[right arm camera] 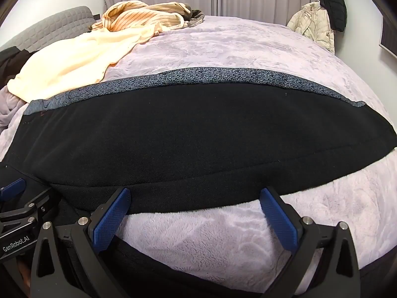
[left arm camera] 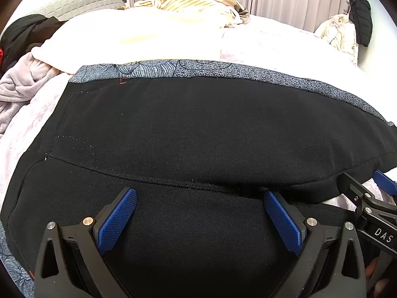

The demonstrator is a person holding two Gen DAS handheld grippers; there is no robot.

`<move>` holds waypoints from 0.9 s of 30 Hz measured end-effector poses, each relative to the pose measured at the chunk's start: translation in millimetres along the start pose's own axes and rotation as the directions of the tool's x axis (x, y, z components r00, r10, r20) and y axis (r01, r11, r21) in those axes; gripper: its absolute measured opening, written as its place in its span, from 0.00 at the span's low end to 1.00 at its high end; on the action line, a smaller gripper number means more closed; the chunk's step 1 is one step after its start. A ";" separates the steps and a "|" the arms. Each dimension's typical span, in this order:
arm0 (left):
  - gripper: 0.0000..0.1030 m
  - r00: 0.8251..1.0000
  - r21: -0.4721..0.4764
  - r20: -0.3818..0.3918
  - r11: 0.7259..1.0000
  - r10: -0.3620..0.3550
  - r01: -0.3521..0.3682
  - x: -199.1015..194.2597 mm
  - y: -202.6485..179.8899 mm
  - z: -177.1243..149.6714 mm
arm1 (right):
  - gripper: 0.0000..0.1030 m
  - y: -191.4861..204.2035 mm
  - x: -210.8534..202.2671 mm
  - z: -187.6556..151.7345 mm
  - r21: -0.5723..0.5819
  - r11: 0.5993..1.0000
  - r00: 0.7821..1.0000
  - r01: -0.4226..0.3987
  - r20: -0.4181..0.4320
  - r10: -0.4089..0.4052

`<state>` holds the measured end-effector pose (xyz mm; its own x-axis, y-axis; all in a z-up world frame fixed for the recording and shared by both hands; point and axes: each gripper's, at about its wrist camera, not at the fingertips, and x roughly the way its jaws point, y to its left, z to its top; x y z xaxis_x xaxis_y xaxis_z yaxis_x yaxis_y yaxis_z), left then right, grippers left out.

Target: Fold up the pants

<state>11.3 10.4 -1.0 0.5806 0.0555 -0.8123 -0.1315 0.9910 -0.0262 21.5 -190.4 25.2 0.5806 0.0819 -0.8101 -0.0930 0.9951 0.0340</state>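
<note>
Left gripper (left arm camera: 199, 202) jaws apart over black pants (left arm camera: 198, 129); right gripper (right arm camera: 194, 200) apart at pants' near edge, lilac blanket (right arm camera: 223, 236) beneath

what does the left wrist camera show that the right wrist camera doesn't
Only the left wrist view shows the curved pocket stitching on the black pants and the right gripper.
Only the right wrist view shows the pants' far end and the left gripper.
Both show open jaws, the patterned side stripe, the lavender blanket and the striped garment.
</note>
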 end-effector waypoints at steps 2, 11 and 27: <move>1.00 1.000 -0.001 0.001 1.000 -0.001 0.001 -0.4 0.2 -0.6 | 1.00 0.0 -0.1 0.1 0.005 1.000 1.000 0.003 -0.019 -0.003; 1.00 1.000 -0.005 0.005 1.000 -0.004 0.004 -0.7 1.8 -2.0 | 1.00 -3.2 3.4 -1.1 0.032 0.999 1.000 -0.022 -0.021 0.023; 1.00 1.000 0.000 0.003 1.000 0.002 -0.002 -0.9 1.8 -2.6 | 1.00 -10.4 3.5 1.6 0.019 1.000 0.999 -0.016 -0.036 0.016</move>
<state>8.5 11.8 -1.8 0.5830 0.0581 -0.8104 -0.1328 0.9908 -0.0245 25.8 -200.4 22.9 0.5498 0.0962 -0.8298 -0.0864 0.9946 0.0580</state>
